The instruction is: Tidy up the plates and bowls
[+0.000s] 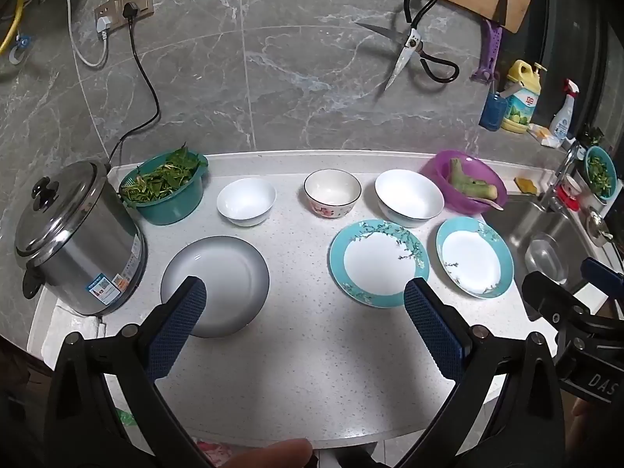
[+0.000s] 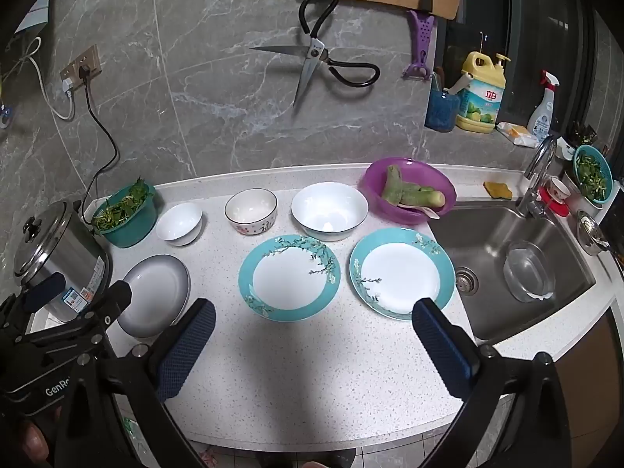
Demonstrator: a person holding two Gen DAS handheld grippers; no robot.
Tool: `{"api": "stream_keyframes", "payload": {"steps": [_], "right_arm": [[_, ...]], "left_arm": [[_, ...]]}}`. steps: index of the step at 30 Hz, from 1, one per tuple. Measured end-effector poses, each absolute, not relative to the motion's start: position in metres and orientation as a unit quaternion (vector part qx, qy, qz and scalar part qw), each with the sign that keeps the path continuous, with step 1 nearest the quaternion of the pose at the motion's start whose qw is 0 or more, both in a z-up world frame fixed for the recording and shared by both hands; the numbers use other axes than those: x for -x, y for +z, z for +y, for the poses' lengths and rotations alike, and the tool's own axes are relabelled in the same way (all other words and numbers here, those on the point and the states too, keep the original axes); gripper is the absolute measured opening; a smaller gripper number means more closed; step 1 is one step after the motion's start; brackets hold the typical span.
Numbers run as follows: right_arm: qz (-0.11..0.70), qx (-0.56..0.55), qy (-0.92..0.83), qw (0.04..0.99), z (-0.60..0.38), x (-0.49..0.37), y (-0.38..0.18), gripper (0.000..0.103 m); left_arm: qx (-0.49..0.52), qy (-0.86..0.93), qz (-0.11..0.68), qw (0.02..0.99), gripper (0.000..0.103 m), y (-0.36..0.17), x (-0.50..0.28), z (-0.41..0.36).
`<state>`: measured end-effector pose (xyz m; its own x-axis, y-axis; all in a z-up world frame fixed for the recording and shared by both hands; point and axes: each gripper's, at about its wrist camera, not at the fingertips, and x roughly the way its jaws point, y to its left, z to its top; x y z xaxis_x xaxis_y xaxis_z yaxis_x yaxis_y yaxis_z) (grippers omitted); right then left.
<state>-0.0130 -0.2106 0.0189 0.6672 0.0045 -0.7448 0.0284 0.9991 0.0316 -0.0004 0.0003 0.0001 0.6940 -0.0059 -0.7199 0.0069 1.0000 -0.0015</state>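
Three plates and three bowls are sitting on the worktop [image 2: 312, 370], each apart from its neighbours. The bowls are lining the back row: a small white bowl [image 2: 179, 221] on the left, a flowered bowl [image 2: 251, 210] in the middle, a big white bowl [image 2: 329, 210] on the right. The plates are lying nearer the front edge: a grey plate [image 2: 156, 296] by the cooker [image 2: 58, 261], then two teal plates [image 2: 289, 276] [image 2: 401, 273], the right one just beside the sink [image 2: 526, 273].

The left gripper [image 1: 304, 312] and right gripper [image 2: 312, 331] are both hovering over the worktop's front, jaws standing wide apart and gripping nothing.

All six pieces look like glazed ceramic, so I am judging them stiff, breakable, fairly heavy and slick against the pads. A plate is probably best pinched at its rim, one finger slipping under the edge; a bowl by its wall, one finger inside and one outside.

Every piece is sitting upright, mouth or face up. Being round, none is showing a long axis, so the approach direction is mattering little. The matching teal plates seem natural to stack, and the small white bowl looks likely to nest inside the big one.
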Motion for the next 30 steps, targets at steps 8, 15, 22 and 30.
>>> {"api": "stream_keyframes", "payload": {"steps": [8,15,22,30], "right_arm": [[0.409,-0.02,-0.006,0.912,-0.2112,0.0128,0.0178,0.103],[0.41,-0.021,-0.006,0.912,-0.2112,0.0122,0.0178,0.103],[0.41,-0.021,-0.006,0.912,-0.2114,0.0111,0.0164,0.103],[0.412,-0.021,-0.006,0.911,-0.2111,0.0097,0.0153,0.103]], "left_arm": [[0.001,-0.006,0.395,0.919,0.103,-0.0003,-0.0001,0.0006],[0.001,-0.006,0.395,0.919,0.103,-0.0031,-0.0007,-0.0028],[0.001,-0.006,0.395,0.919,0.103,-0.0033,-0.0006,-0.0028],[0.001,-0.007,0.396,0.918,0.103,-0.0029,-0.0006,-0.0022]]}}
